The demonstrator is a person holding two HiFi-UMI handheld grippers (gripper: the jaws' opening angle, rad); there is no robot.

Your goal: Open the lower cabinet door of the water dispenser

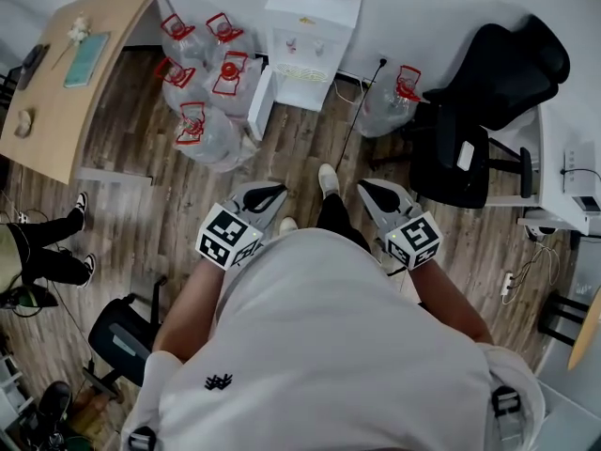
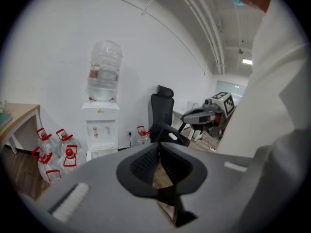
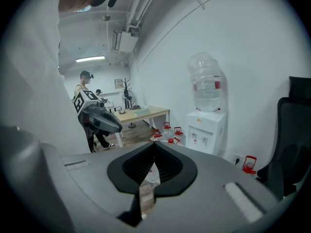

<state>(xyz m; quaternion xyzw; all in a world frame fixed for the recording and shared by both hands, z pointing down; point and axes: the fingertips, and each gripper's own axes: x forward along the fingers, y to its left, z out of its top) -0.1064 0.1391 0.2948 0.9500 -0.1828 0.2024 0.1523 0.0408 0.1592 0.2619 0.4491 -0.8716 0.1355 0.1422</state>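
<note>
Standing well back from the water dispenser [image 1: 315,36], the person held both tools out at waist height with nothing in either. The left gripper [image 1: 266,196] had its jaws pressed together at the tips, and the right gripper [image 1: 379,195] was closed too and just as empty. The dispenser stood against the wall at the top centre of the head view. Its lower cabinet door [image 1: 299,94] showed only as a foreshortened white strip beneath the taps, with a cluster of water jugs [image 1: 207,83] to its left and a black office chair [image 1: 470,120] to its right. In both gripper views the tool's own body hid the door, so I could not make out a handle or which side the hinge was on. By my guess it was a light, stiff panel, probably thin plastic with a smooth face and held shut by a small catch. The free vertical edge or a recess would be the place to pinch or hook. A gentle, level pull seemed wise, given the big bottle [image 2: 103,72] perched on top.
</note>
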